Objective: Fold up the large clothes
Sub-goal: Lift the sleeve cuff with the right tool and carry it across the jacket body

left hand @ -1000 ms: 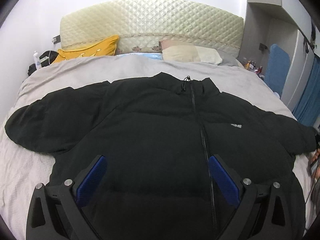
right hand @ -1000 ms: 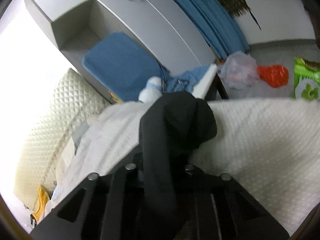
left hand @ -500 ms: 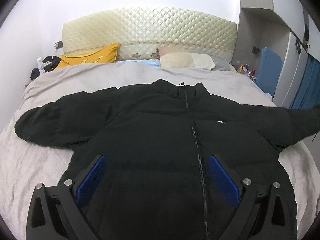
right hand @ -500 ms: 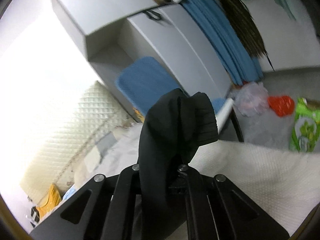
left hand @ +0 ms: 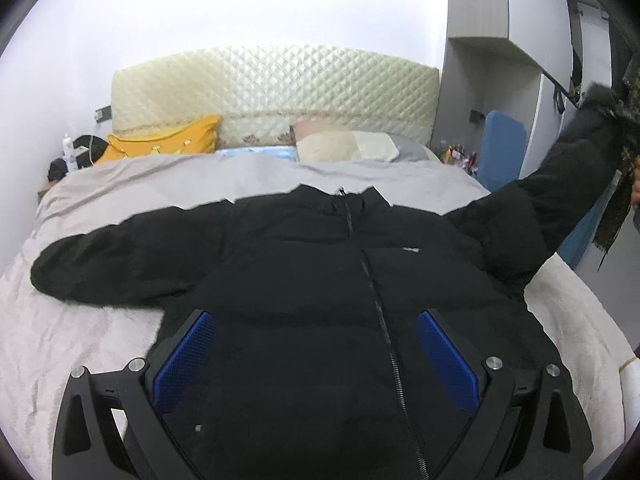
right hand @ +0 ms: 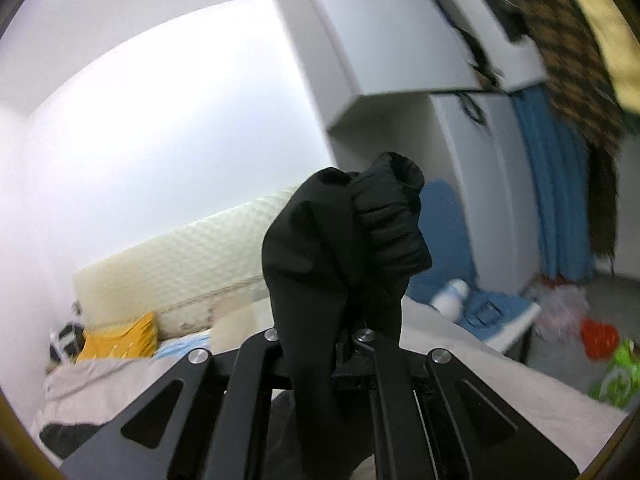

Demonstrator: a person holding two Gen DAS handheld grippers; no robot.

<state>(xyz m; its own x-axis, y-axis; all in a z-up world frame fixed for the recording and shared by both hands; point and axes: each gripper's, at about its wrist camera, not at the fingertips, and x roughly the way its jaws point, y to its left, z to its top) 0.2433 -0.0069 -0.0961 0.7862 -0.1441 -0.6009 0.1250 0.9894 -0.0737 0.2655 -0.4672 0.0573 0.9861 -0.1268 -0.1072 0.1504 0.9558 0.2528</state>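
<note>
Your right gripper [right hand: 352,320] is clamped on the black jacket's [left hand: 320,280] raised sleeve cuff [right hand: 380,216]; your left gripper [left hand: 316,356], jaws apart, hovers over its front.

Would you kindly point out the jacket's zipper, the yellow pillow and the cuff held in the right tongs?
zipper [left hand: 381,312]: left wrist view, mid-chest stretch.
yellow pillow [left hand: 168,146]: left wrist view, centre of its face.
cuff [right hand: 390,216]: right wrist view, ribbed end above the tongs.

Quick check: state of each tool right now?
Left tool: open, empty, above the black jacket.
Right tool: closed on the jacket's sleeve cuff.
</note>
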